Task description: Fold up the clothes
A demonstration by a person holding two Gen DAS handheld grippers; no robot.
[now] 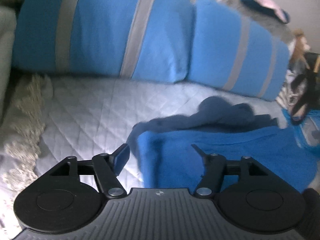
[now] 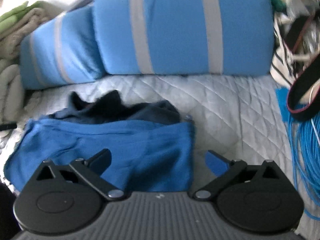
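The blue garment was laid on the quilted cover, at twelve o'clock of both the left gripper and right gripper, whose jaws were spread and gripped nothing.

Bright blue cloth garment: plain, no print. Dark navy crumpled garment just behind it: plain, near black in the folds. Pale grey-white quilted bed cover: stitched diamond pattern. Two light blue bolster cushions: each crossed by grey bands. Cream knitted throw: fringed, loopy texture. Coil of bright blue cable. Folded green and beige fabrics. White bag with dark stripes.
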